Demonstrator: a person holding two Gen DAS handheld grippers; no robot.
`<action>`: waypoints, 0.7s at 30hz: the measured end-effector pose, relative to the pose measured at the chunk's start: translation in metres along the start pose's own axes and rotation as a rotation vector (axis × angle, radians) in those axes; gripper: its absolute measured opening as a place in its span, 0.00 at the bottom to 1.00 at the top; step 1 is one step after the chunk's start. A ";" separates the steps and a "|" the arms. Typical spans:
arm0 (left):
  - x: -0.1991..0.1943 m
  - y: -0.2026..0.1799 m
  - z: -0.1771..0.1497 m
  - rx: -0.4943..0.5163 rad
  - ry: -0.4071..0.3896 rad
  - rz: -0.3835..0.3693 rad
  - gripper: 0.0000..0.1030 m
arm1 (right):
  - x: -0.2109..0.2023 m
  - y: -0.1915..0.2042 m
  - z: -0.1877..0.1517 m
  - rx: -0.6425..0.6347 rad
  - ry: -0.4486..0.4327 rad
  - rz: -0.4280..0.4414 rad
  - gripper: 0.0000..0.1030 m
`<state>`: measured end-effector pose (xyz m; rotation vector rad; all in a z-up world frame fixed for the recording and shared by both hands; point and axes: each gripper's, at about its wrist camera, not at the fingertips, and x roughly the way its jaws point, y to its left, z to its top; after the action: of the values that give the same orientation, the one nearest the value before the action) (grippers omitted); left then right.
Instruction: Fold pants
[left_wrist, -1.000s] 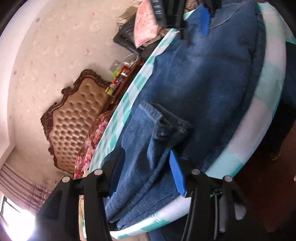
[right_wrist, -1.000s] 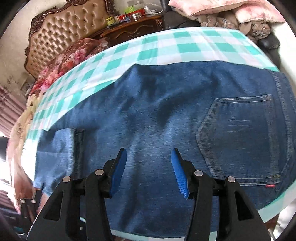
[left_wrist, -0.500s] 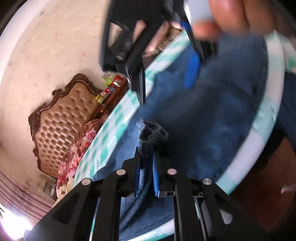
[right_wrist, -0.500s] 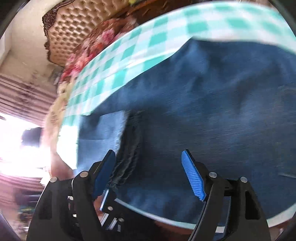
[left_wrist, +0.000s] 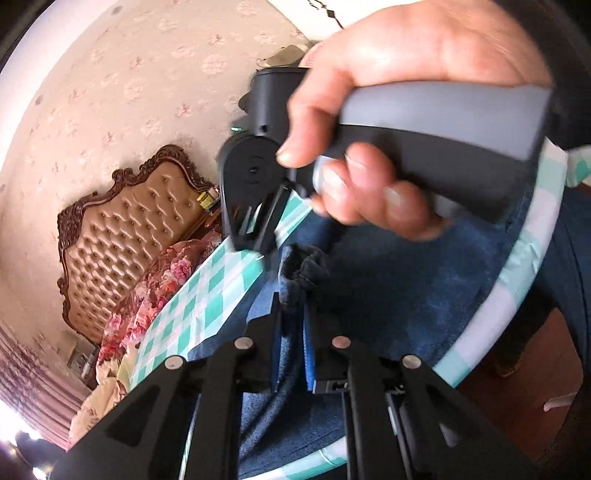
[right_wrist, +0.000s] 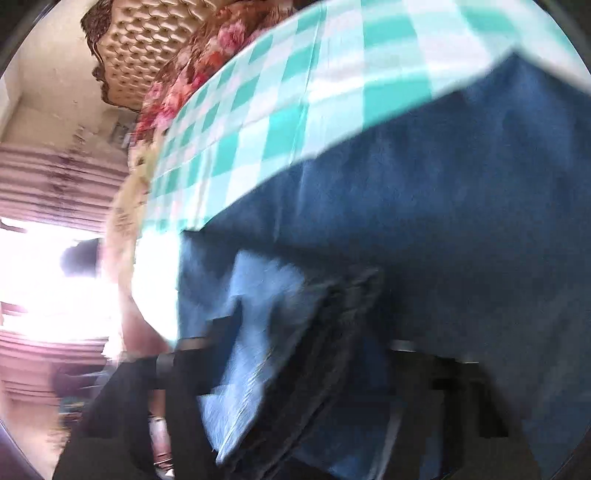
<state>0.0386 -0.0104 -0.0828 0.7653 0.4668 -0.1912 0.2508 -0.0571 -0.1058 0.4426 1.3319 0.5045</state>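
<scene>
While my left claw (left_wrist: 291, 328) pinches a bunched jeans (left_wrist: 399, 288) hem, lifting it.
My right claw (right_wrist: 295, 369) is closing around blurred denim; jeans lie spread across the checkered counter (left_wrist: 207, 291).

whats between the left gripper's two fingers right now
A bunched fold of the jeans, pinched between the left gripper's fingers; the left wrist view shows it.

Home bedrm – tufted headboard (left_wrist: 122, 236), floral bedding (left_wrist: 155, 280), curtains (right_wrist: 55, 177).
</scene>
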 end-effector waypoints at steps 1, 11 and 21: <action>0.000 -0.002 0.004 0.005 -0.007 -0.002 0.09 | -0.005 0.000 0.000 -0.024 -0.017 0.004 0.17; 0.025 -0.085 0.040 0.142 -0.033 -0.150 0.09 | -0.038 -0.069 -0.003 -0.065 -0.075 -0.087 0.13; 0.030 -0.101 0.043 0.150 -0.030 -0.162 0.09 | -0.055 -0.075 -0.011 -0.123 -0.136 -0.076 0.12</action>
<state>0.0461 -0.1129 -0.1327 0.8701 0.4901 -0.3918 0.2380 -0.1497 -0.1072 0.3181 1.1754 0.4811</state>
